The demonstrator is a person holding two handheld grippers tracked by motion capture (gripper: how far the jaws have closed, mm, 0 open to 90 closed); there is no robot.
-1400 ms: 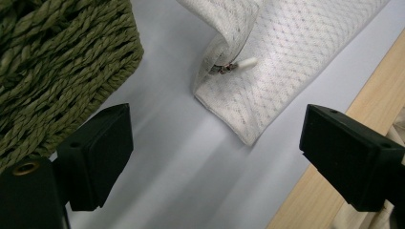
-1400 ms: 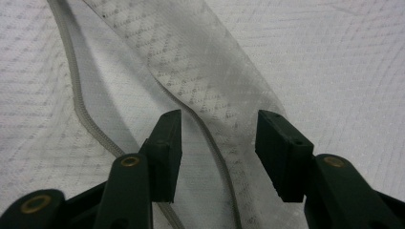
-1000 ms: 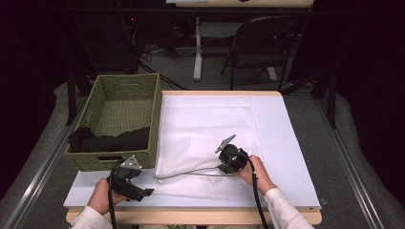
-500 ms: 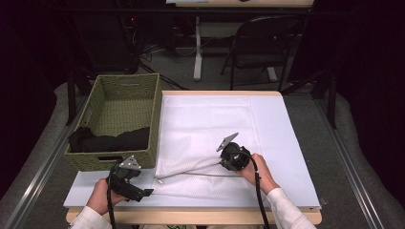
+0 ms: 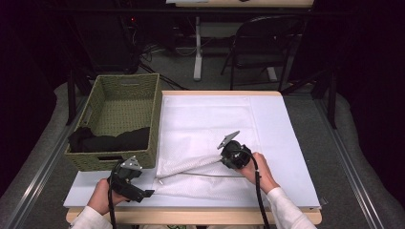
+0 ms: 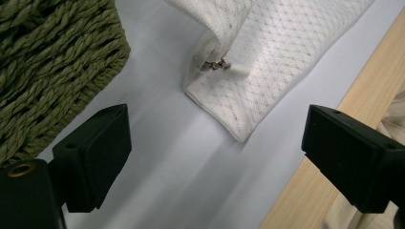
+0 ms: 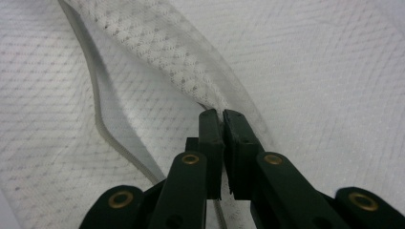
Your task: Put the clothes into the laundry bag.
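Mesh bag (image 5: pixel 205 138), frame centre: our right gripper (image 5: pixel 224 155) is clamping its upper flap; left gripper (image 5: pixel 149 193), jaws apart, is waiting by the corner. We are lifting slowly, keeping the opening wide.

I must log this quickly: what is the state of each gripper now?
Left gripper: open, holding nothing.
Right gripper: shut on the white mesh bag.

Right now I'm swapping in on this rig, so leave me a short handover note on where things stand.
Right gripper: shut on the upper lip of the white mesh laundry bag, lifting it at the open edge.
Left gripper: open, on the table just short of the bag's near-left corner, zipper pull ahead.
Wicker basket at left holds the black garment.
Done: bag spread flat, mouth pinched open.
Left: probably the garment goes into the bag, then zip.
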